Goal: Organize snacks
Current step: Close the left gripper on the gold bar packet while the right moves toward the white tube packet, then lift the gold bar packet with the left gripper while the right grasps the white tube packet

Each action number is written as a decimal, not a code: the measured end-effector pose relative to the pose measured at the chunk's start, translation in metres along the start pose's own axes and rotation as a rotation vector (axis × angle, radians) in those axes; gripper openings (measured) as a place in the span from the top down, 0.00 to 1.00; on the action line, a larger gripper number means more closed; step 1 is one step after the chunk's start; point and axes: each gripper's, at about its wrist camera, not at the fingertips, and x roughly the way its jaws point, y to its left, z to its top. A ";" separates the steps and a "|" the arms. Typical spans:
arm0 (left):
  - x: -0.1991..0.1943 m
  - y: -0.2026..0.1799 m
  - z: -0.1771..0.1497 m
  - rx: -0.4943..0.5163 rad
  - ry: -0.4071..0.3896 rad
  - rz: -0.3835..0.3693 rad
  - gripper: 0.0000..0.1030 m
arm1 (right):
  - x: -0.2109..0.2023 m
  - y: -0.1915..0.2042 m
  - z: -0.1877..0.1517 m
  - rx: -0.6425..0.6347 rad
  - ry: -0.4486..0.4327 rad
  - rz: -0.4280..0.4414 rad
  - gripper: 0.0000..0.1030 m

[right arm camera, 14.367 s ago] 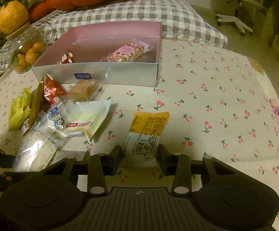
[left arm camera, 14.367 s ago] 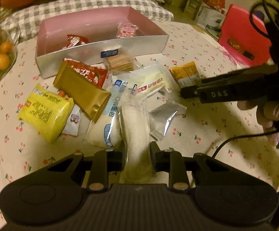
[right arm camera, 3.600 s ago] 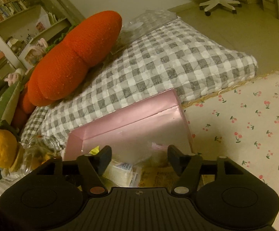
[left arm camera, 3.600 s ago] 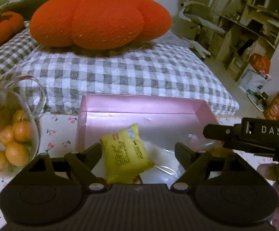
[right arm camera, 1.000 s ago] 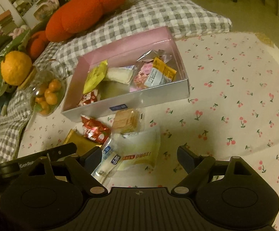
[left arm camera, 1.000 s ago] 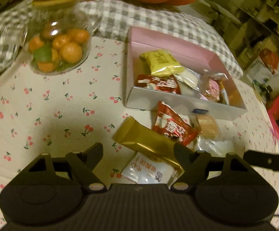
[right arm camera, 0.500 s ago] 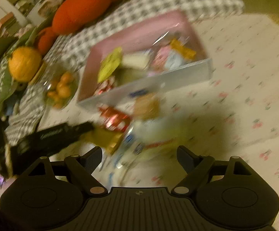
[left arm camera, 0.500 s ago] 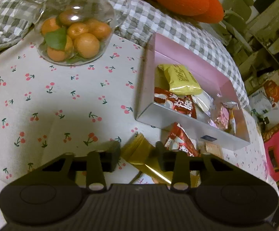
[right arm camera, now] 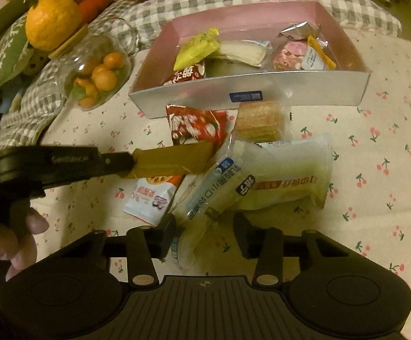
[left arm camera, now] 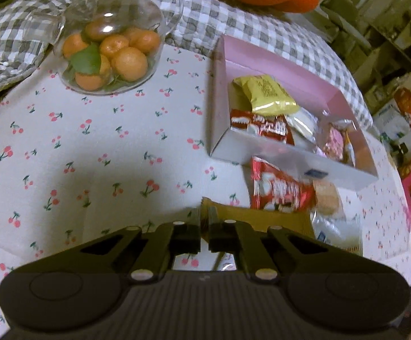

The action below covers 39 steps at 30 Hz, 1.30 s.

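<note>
Gold packet point(left arm camera: 264, 221): near end hidden behind left tool point(left arm camera: 204, 226) in left wrist view. Red packet point(left arm camera: 279, 191) outside the pink box point(left arm camera: 222, 90) is motion-blurred there, print unreadable. Clear-wrapped pastry point(right arm camera: 250, 187): lower end hidden behind right tool point(right arm camera: 204, 233) body, so contact w/ fingers can't be told. Small white sachet point(right arm camera: 151, 195) partly under gold packet. Orange on the jar point(right arm camera: 92, 68) lid cut off by top edge in left view. Person's hand point(right arm camera: 21, 243) cut by left edge.

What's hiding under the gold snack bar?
Under the gold snack bar, which the left gripper pinches, peeks a small white-and-blue packet. The packet's top part is covered.
</note>
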 end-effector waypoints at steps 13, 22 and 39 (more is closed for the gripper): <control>-0.016 0.011 -0.030 0.081 0.134 -0.056 0.96 | -0.025 -0.046 -0.003 0.060 -0.004 -0.012 0.65; -0.030 0.003 -0.029 0.233 0.125 -0.075 0.50 | -0.038 -0.059 -0.003 0.111 -0.023 0.020 0.61; 0.000 -0.028 -0.022 0.431 0.004 -0.110 0.62 | -0.008 -0.001 -0.013 -0.159 -0.076 -0.081 0.58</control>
